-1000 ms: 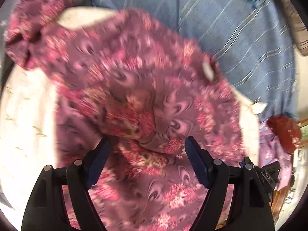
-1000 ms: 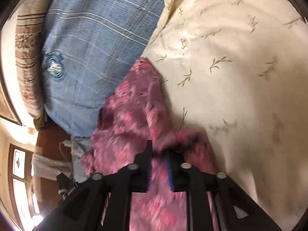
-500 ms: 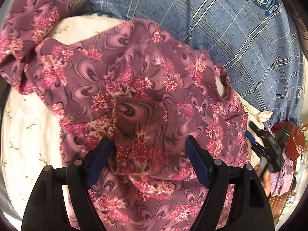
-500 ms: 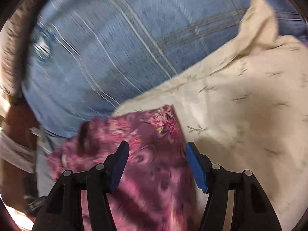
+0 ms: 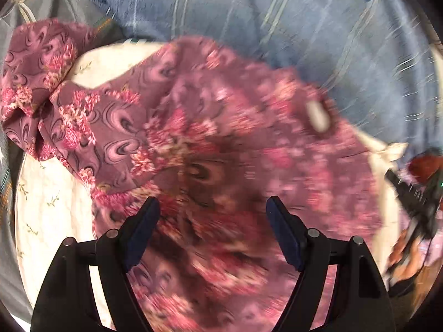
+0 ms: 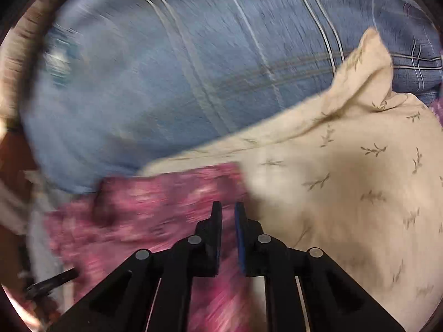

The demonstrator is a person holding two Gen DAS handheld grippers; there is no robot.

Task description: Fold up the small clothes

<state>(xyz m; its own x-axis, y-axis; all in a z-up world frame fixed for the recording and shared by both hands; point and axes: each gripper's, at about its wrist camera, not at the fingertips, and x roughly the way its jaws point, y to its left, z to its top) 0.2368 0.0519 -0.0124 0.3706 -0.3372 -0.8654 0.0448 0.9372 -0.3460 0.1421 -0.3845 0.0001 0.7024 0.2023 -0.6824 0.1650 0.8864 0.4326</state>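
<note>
A purple garment with pink flowers [image 5: 221, 138] lies spread and rumpled on a cream leaf-print pillow [image 5: 47, 199]. One sleeve [image 5: 36, 83] trails to the far left. My left gripper [image 5: 213, 215] hovers open over the garment's near part, its pads wide apart and not pressing cloth. In the right wrist view the garment's edge [image 6: 166, 199] lies on the pillow [image 6: 346, 179] under my right gripper [image 6: 228, 213]. Its jaws are closing to a thin slit, and I see no cloth between them. The right gripper [image 5: 415, 204] also shows blurred just off the garment's right side.
A blue plaid cloth [image 5: 277, 22] covers the bed behind the pillow. Grey fabric [image 5: 55, 5] sits at the far left. A person's hand [image 5: 407, 260] holds the right gripper. A striped brown cushion [image 6: 25, 55] and dark wood lie beyond the bed's edge.
My right gripper let go of the bunched garment, opened wide, lifted away and has nearly shut again. The garment now lies flatter. My left gripper stays open and shifted a little.
</note>
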